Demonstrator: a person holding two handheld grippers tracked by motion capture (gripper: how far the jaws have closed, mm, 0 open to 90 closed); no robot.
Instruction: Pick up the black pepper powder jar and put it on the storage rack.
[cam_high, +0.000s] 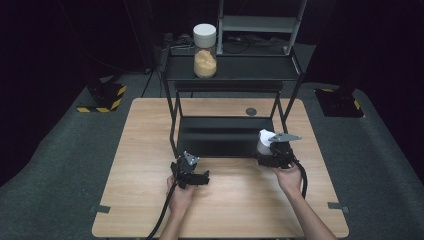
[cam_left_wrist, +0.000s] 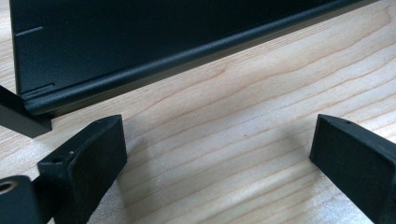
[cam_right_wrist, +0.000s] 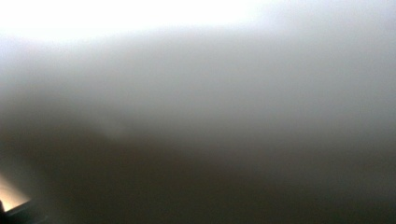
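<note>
My right gripper (cam_high: 270, 148) is shut on a white, cup-like object (cam_high: 264, 137) at the right front corner of the black rack's lower tray (cam_high: 220, 136). In the right gripper view a blurred pale surface (cam_right_wrist: 196, 84) lies very close to the camera, so the jaws are hidden. My left gripper (cam_high: 189, 168) rests low over the wooden table (cam_high: 240, 200), just in front of the tray's left front corner. Its jaws (cam_left_wrist: 217, 140) stand wide open with only bare wood between them. The tray's front edge (cam_left_wrist: 187, 56) runs just beyond them.
A glass jar (cam_high: 205, 50) with a white lid and tan contents stands on the rack's upper shelf (cam_high: 255, 68). A small dark round disc (cam_high: 251, 111) lies on the table behind the rack. The rack's thin legs stand at the tray's corners.
</note>
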